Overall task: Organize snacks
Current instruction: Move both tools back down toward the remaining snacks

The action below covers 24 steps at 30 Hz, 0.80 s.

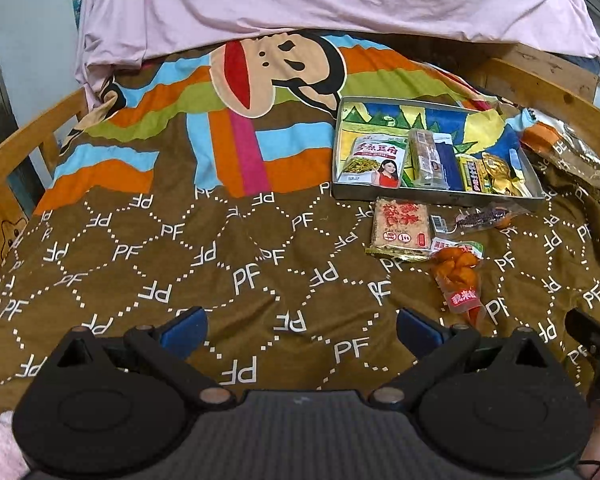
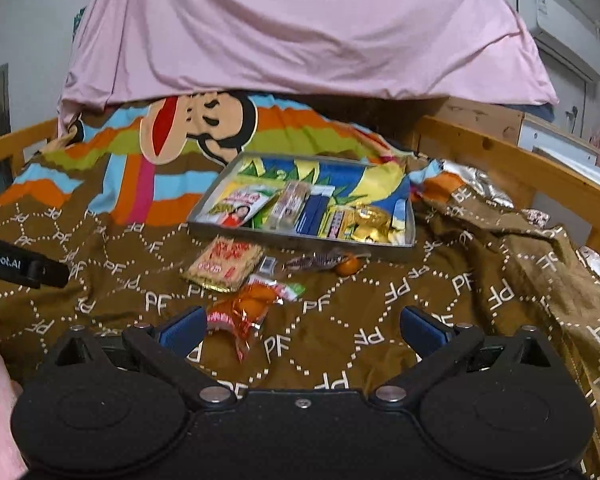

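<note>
Both grippers hang over the quilt (image 1: 220,280) with nothing between their blue pads: the left gripper (image 1: 302,326) is spread wide, and so is the right gripper (image 2: 302,326). Nearest the right one lies the orange pack (image 2: 244,308), crinkly and soft, just off its left finger; a pinch on the loose film could slip, or crush what is inside. Just beyond sit the cracker pack (image 2: 224,264), flat on the cloth, and a dark wrapped snack (image 2: 320,261) touching a small orange ball (image 2: 348,266), which looks likely to roll if nudged. The quilt is soft and rumpled, so a low grab may catch fabric along with a packet. Farthest, the tray (image 2: 300,242) already holds several packets along its near side; dropping another there could land on its rim or pile up unevenly.
</note>
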Each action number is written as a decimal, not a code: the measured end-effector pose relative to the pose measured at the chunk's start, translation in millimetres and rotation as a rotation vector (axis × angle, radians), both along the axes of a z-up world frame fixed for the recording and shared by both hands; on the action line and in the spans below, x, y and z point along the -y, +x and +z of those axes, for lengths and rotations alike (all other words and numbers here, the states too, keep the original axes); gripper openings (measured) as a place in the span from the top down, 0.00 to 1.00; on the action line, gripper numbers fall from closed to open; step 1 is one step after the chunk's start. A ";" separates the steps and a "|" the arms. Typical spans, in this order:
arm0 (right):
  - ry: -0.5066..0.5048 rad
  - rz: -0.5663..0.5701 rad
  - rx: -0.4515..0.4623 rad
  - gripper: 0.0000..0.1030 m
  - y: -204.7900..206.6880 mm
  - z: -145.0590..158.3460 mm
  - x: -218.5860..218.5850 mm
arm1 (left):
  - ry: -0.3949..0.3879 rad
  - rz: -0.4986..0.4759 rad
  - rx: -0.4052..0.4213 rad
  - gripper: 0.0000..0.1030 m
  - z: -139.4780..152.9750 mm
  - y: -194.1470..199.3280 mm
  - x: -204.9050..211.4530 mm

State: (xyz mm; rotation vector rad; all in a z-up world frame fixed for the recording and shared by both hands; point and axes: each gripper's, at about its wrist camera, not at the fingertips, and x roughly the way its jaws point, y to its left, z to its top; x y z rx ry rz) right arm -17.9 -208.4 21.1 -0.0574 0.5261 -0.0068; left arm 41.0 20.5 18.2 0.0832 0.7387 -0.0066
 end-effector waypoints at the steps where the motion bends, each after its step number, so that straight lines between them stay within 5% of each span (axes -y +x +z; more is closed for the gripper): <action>1: 0.000 0.000 -0.012 0.01 1.5 -1.5 -0.2 | 0.008 -0.003 -0.003 0.00 -0.6 0.7 1.2; 24: 0.040 -0.009 -0.229 0.01 41.2 -28.3 6.0 | 0.117 -0.099 -0.087 0.00 -12.2 35.0 23.5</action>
